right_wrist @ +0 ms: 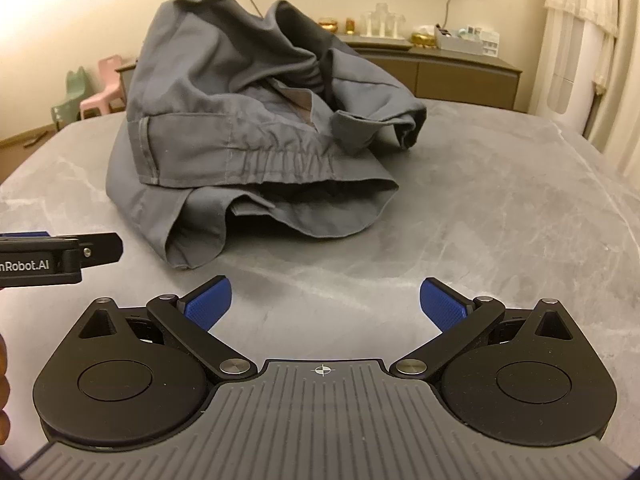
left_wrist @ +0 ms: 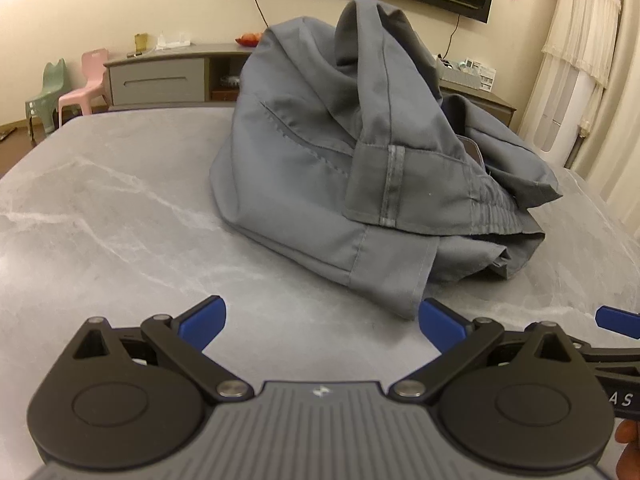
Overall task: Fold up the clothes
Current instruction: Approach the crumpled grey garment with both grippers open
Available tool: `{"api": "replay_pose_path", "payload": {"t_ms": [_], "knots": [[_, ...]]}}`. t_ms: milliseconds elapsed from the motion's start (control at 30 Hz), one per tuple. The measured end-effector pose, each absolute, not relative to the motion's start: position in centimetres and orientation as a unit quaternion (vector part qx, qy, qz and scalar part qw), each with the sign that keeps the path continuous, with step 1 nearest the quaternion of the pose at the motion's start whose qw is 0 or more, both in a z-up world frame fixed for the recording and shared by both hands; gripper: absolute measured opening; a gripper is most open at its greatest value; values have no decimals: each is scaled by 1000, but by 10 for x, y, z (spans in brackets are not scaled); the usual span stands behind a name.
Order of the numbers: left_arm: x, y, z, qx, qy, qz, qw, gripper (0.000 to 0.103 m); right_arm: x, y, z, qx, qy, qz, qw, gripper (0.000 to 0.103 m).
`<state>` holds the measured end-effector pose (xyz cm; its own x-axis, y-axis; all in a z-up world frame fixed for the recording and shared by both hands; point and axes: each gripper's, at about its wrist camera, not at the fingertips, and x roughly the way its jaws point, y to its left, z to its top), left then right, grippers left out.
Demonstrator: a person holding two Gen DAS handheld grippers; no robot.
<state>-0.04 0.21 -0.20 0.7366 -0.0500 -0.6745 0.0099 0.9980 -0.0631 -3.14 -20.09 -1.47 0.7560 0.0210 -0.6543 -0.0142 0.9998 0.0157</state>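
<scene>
Trousers (one, crumpled); two tongs agape

Both wrist views look low and forward across the grey marble-patterned tabletop, close to the crumpled grey fabric garment at frame centre. They share it, each catching the other hand-held gripper at its edge.

Beyond my marble desk I see cream walls, a grey sideboard, two small plastic chairs and pale curtains.

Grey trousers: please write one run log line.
grey trousers: crumpled heap on table | left gripper: open, empty | right gripper: open, empty
</scene>
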Motion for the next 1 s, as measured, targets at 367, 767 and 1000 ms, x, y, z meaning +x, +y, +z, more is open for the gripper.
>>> {"api": "replay_pose_path", "payload": {"t_ms": [367, 767, 1000], "knots": [[-2, 11, -11, -36, 379, -19, 924, 103, -31, -200, -15, 4, 351, 10, 936, 100], [-5, 6, -11, -42, 353, -19, 934, 103, -31, -198, -14, 1, 350, 16, 937, 100], [-3, 1, -11, -17, 373, -41, 927, 103, -32, -199, -13, 7, 346, 17, 938, 100]]}}
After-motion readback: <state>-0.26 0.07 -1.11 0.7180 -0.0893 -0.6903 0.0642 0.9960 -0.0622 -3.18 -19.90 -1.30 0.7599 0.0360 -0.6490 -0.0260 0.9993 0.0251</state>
